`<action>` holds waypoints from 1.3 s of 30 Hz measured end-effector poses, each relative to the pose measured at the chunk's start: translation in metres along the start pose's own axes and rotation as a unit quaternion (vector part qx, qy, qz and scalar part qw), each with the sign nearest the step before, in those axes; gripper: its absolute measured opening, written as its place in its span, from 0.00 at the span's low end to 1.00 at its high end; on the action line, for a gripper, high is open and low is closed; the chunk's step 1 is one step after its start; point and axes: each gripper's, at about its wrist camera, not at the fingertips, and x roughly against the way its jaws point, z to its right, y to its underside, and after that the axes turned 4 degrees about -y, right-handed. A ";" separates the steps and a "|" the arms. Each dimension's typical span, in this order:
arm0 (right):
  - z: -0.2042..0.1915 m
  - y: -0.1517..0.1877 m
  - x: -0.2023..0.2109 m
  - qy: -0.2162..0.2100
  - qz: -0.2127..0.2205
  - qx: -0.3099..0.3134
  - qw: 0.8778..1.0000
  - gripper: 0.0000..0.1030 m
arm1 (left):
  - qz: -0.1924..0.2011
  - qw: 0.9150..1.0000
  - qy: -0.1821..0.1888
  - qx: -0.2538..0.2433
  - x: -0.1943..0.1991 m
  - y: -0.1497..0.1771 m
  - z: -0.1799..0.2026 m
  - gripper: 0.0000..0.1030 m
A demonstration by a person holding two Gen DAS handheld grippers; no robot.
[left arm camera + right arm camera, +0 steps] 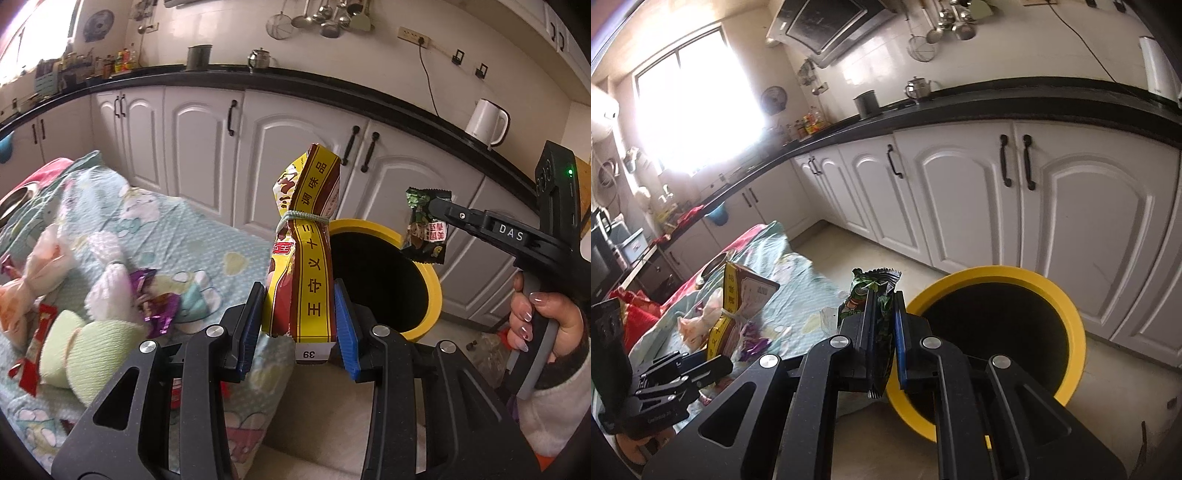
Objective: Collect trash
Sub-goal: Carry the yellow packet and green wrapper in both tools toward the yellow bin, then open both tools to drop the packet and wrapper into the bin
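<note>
Yellow-rimmed bin sits just ahead of both claws, so the left claw pinches its tied packet and the right claw its green wrapper, ready for dropping.

My left gripper pinches a yellow-and-brown seasoning packet whose yellow strip reads "王守义十三" and "调味品" — a white tag at its base says "39". My right gripper bears "DAS".
</note>
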 end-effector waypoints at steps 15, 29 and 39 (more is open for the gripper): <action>0.048 0.008 0.001 0.054 0.005 -0.043 0.998 0.09 | -0.035 0.999 0.039 -0.012 -0.053 -0.006 0.047 0.29; 0.080 0.013 0.001 0.090 0.005 -0.072 0.993 0.09 | -0.080 0.995 0.047 -0.028 -0.099 0.005 0.074 0.29; 0.099 0.021 -0.012 0.107 -0.012 -0.086 0.990 0.09 | -0.107 0.992 0.058 -0.032 -0.123 0.010 0.085 0.29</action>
